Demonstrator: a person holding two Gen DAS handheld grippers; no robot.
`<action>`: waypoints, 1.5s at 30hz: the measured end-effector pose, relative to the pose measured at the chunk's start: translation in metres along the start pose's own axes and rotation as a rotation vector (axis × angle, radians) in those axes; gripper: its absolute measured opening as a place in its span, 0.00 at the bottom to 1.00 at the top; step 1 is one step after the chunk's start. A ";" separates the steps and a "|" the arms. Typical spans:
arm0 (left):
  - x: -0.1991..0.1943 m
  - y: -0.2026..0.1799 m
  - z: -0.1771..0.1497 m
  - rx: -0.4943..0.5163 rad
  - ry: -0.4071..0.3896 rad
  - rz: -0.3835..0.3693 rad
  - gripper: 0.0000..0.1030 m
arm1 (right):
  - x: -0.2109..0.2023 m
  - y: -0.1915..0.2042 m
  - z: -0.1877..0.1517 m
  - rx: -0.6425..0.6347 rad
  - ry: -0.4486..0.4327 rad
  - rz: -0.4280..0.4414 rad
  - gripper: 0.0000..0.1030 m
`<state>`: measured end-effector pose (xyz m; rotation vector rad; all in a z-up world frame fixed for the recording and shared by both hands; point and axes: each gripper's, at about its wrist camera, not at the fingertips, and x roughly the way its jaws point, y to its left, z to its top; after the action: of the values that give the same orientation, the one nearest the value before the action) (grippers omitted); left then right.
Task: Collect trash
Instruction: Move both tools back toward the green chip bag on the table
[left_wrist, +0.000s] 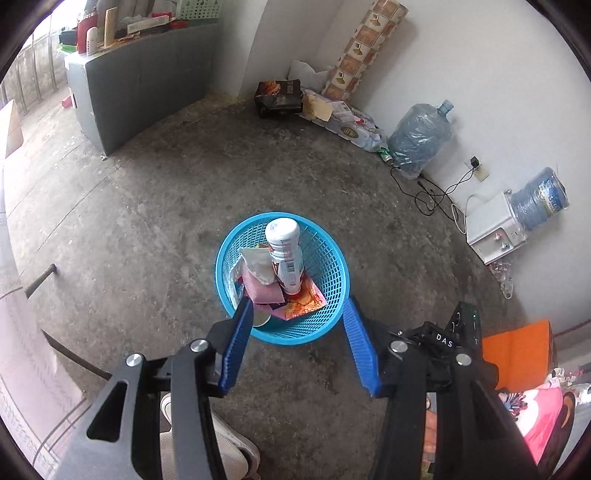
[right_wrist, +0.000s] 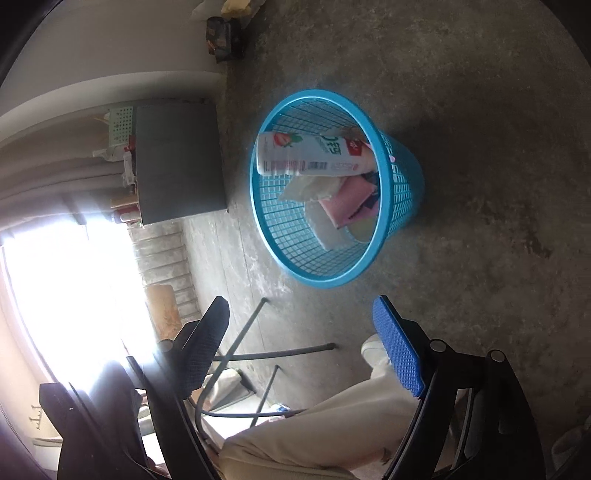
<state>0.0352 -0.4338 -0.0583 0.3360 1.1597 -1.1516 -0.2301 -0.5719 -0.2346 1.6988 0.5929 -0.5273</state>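
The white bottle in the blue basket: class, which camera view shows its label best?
The right wrist view: the white bottle lies side-on, with fruit picture and barcode showing. The left wrist view shows it end-on, base nearest.

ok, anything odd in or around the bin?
The white drink bottle stands slanted in the blue mesh wastebasket, its end above the rim, propped on a crumpled tissue and wrappers. Both grippers are open and empty.
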 end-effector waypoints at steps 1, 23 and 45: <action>-0.006 0.000 -0.003 0.001 -0.002 0.001 0.50 | -0.007 0.000 -0.007 -0.014 -0.011 -0.006 0.75; -0.244 0.139 -0.185 -0.197 -0.415 0.262 0.81 | -0.005 0.158 -0.146 -0.628 0.134 0.043 0.77; -0.309 0.289 -0.283 -0.567 -0.588 0.345 0.82 | 0.222 0.358 -0.324 -1.016 0.441 0.032 0.81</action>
<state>0.1418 0.0616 -0.0122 -0.2276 0.8121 -0.5232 0.1795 -0.2920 -0.0434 0.8282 0.9392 0.1969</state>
